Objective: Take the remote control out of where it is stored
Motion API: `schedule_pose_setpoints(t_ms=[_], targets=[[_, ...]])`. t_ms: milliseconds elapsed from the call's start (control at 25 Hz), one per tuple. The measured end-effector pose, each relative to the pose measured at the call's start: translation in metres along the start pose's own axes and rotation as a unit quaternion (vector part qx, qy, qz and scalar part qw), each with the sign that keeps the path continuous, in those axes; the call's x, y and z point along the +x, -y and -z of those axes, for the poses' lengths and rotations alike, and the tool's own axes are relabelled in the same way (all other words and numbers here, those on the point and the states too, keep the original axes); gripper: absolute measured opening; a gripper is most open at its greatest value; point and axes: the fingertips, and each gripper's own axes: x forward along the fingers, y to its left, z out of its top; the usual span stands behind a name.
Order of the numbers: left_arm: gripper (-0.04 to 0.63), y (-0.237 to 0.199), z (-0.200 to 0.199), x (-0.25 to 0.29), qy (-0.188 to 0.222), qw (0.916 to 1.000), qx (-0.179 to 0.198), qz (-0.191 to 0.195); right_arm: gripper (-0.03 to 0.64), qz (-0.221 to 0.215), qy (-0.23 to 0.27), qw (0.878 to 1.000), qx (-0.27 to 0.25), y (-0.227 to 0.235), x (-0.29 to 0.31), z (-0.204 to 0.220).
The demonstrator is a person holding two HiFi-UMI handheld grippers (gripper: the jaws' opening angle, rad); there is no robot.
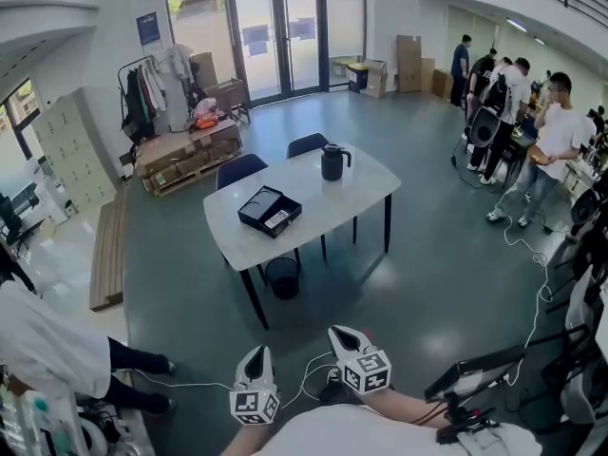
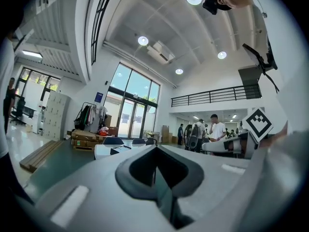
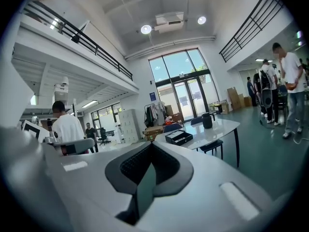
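White rounded table (image 1: 366, 190) carries a shallow black open box (image 1: 270, 211) and a black lidded jug (image 1: 332, 162). Well short of that table, your left gripper (image 1: 256, 353) and right gripper (image 1: 345, 333) are both clenched on nothing.

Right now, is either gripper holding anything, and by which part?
Nothing is held. The left gripper and the right gripper both have their jaws together and empty, away from the table and its black box.

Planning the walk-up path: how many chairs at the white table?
2. One chair stands at the table's far side toward its left end, the other chair farther right along that side. More may be hidden behind the tabletop.
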Motion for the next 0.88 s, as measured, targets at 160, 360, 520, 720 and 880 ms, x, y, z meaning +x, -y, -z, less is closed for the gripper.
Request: schedule_pose_setpoints(t_ms=[160,360,520,720,880], targets=[[0.0,-0.01,-0.01,0.037,-0.001,1.0,-0.001,-0.005,0.028,0.003,-0.014,1.0,0.016,0.026,0.032,-0.009],[0.0,-0.027,-0.012,0.09,-0.015,0.9998,-0.004,-0.015,0.028,-0.006,-0.009,1.0,0.007,0.058,0.081,-0.039],[0.0,-0.034,-0.02,0.138,-0.012,0.9998,0.0,-0.018,0.028,-0.017,-0.007,1.0,-0.016,0.082,0.119,-0.062],[0.0,-0.047,-0.033,0.196,-0.003,0.9997,0.007,-0.025,0.028,-0.045,0.001,0.998,-0.035,0.105,0.167,-0.09],[0.0,-0.059,-0.04,0.228,0.004,0.9992,0.004,-0.039,0.028,-0.052,-0.005,0.998,-0.033,0.123,0.196,-0.099]])
